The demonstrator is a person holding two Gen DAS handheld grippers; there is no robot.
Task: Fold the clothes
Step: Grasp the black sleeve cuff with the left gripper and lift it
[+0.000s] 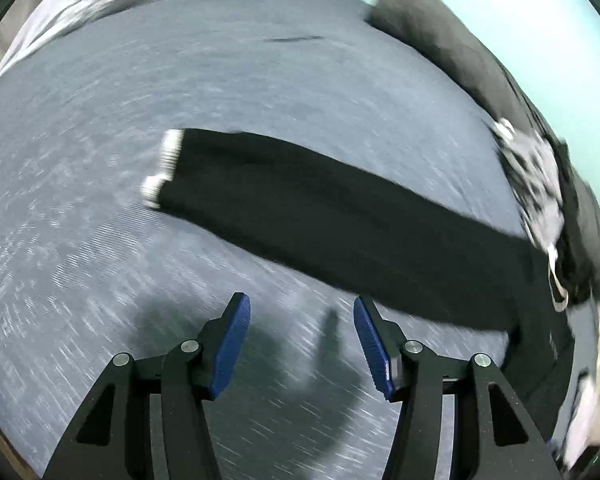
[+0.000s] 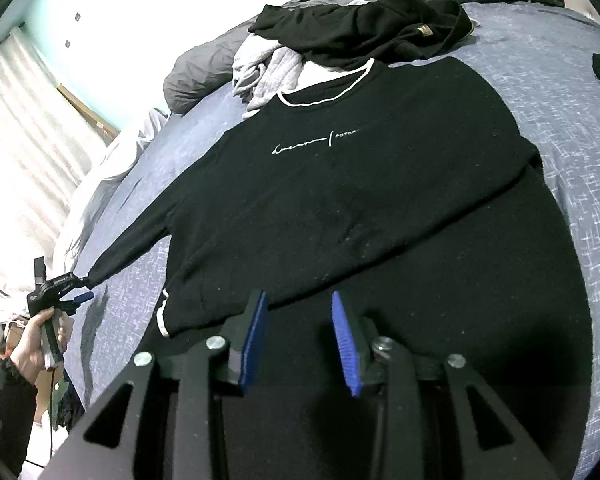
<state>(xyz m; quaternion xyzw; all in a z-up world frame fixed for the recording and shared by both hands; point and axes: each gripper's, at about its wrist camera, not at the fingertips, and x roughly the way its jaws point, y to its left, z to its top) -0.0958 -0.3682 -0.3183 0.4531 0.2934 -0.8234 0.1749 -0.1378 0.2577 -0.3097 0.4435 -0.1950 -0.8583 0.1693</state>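
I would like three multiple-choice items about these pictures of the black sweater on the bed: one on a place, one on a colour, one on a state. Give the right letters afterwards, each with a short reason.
1. Where does the heap of other clothes lie?
A. beyond the neckline of the black sweater
B. on the hem, under the right gripper
C. on the floor

2. What colour is the trim of the neckline?
A. red
B. white
C. yellow

3. How do the jaws of the left gripper stand?
A. shut on the sleeve
B. shut on a sock
C. open, with nothing between them

Key: 1 A, the heap sits on the blue bedspread just past the collar. 2 B, a thin white line edges the collar. 3 C, the left wrist view shows only bedspread between the blue pads, and the sleeve lies ahead of them.
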